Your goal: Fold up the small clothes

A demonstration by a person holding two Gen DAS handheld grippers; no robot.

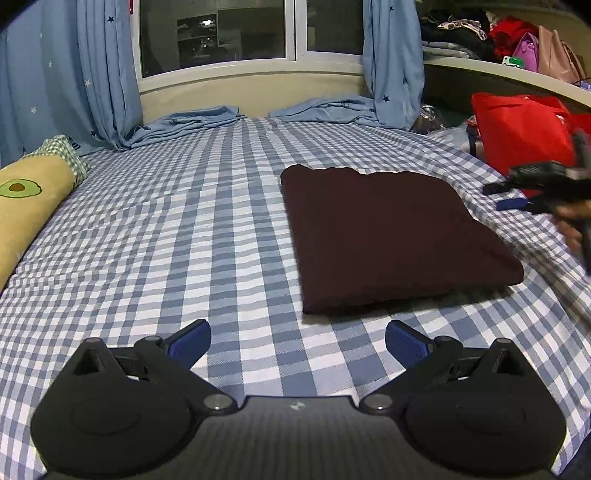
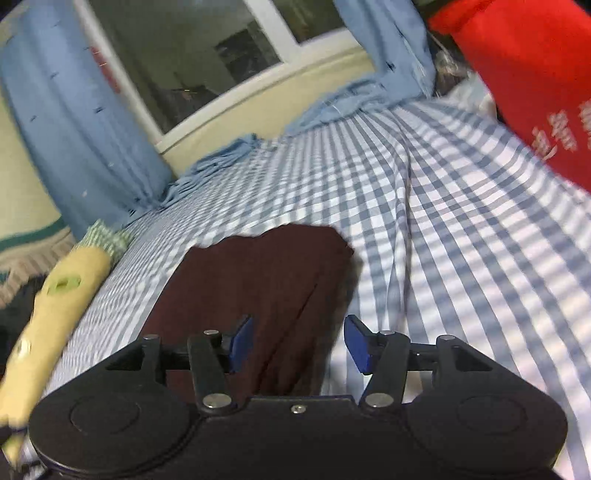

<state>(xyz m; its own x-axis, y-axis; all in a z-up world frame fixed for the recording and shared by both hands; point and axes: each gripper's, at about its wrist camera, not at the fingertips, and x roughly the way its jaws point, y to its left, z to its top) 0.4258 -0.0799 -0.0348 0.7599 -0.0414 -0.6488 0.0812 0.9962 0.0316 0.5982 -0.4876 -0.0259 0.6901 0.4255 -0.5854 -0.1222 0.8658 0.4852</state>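
A dark brown folded cloth [image 1: 391, 236] lies flat on the blue and white checked bed sheet [image 1: 177, 236], a bit to the right of the middle. Its four edges look neat and its corners are square. The left gripper [image 1: 297, 341] sits just near of the cloth's near edge, not touching it, with its blue fingers wide apart and nothing between them. The right gripper [image 2: 298, 343] hangs over the cloth's right edge, fingers apart and holding nothing. To the left of the cloth the sheet is bare all the way to a yellow avocado pillow [image 1: 26, 206] at the left edge. On the right, a red bag [image 1: 524, 125] stands near the cloth. Far off, blue star curtains [image 1: 107, 70] hang down onto the bed below the window [image 1: 221, 33].
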